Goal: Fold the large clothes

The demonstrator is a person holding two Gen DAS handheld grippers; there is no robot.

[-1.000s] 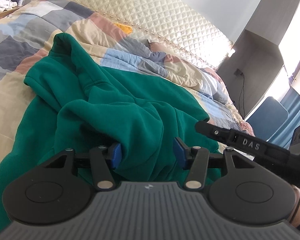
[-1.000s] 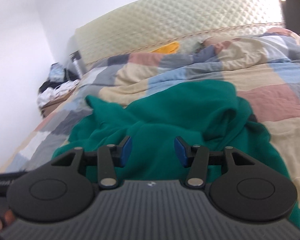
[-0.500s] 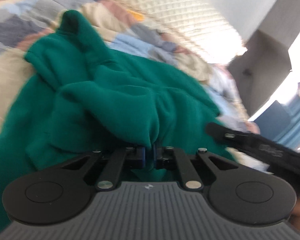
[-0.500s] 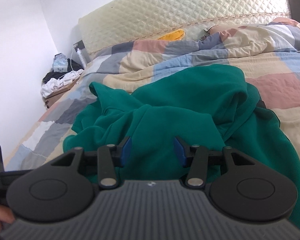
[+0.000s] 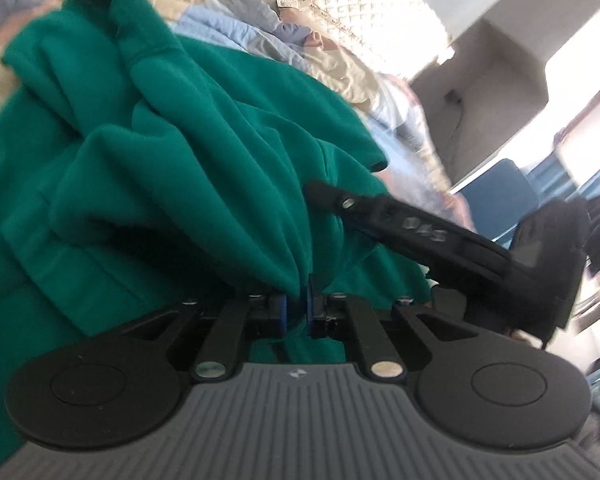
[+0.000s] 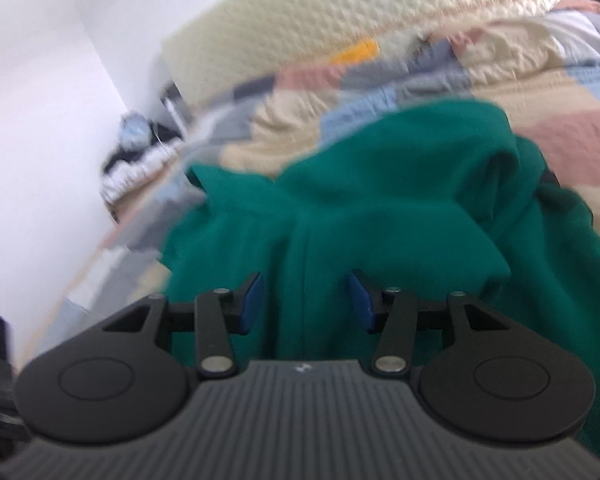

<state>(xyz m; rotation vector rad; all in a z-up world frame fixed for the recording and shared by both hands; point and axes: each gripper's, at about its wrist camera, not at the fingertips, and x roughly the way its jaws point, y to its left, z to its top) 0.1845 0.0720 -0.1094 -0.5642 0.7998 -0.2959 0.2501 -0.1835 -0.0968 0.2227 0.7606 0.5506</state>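
Note:
A crumpled green sweatshirt [image 5: 188, 128] lies on the patchwork quilt [image 6: 500, 92] of a bed. My left gripper [image 5: 297, 304] is shut on a bunched fold of the green sweatshirt, which fans out from between its blue pads. In the left wrist view the black body of the other gripper [image 5: 420, 232] reaches in from the right over the cloth. In the right wrist view my right gripper [image 6: 305, 300] stands open just above the sweatshirt [image 6: 380, 208], with green cloth in the gap but the pads [image 6: 252, 300] not pressing on it.
A quilted cream headboard [image 6: 380, 12] runs behind the bed. A bedside table with clothes and clutter [image 6: 140, 160] stands by the white wall at the left. In the left wrist view a grey cabinet [image 5: 492, 92] and a blue chair [image 5: 504, 184] stand to the right.
My left gripper has closed from open onto a fold of the green sweatshirt and dipped closer to it. My right gripper has stayed open and sunk nearer the cloth.

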